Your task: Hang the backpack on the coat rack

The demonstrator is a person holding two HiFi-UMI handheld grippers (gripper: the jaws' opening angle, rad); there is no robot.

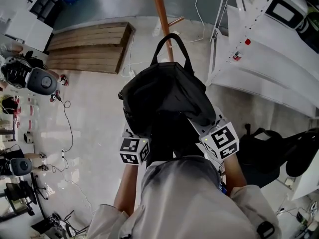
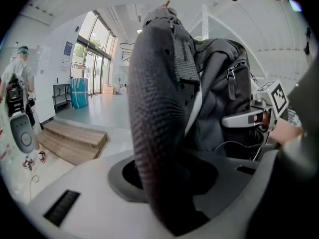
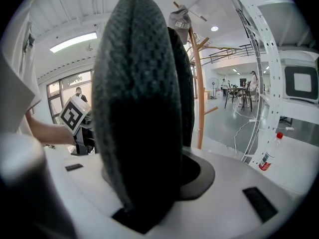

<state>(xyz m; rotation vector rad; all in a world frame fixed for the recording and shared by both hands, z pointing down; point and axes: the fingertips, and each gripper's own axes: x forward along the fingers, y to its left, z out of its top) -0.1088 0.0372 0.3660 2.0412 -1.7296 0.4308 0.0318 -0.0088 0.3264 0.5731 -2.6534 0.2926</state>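
Left jaws: the left gripper [image 1: 128, 133] pinches a padded strap [image 2: 154, 108]; the jaws stand wide around the thick padding.
Right jaws: the right gripper [image 1: 207, 131] clamps a second padded strap [image 3: 137, 98]. The strap covers the pads, so the hold only looks firm.
Backpack: the black backpack [image 1: 167, 96] hangs in the air between both grippers, top handle [image 1: 172, 46] uppermost.
Coat rack: the wooden coat rack [image 1: 162, 14] stands just beyond the handle, seemingly apart from it.
Done: backpack held up, near the rack.
Left: hook the handle over a peg, then release.
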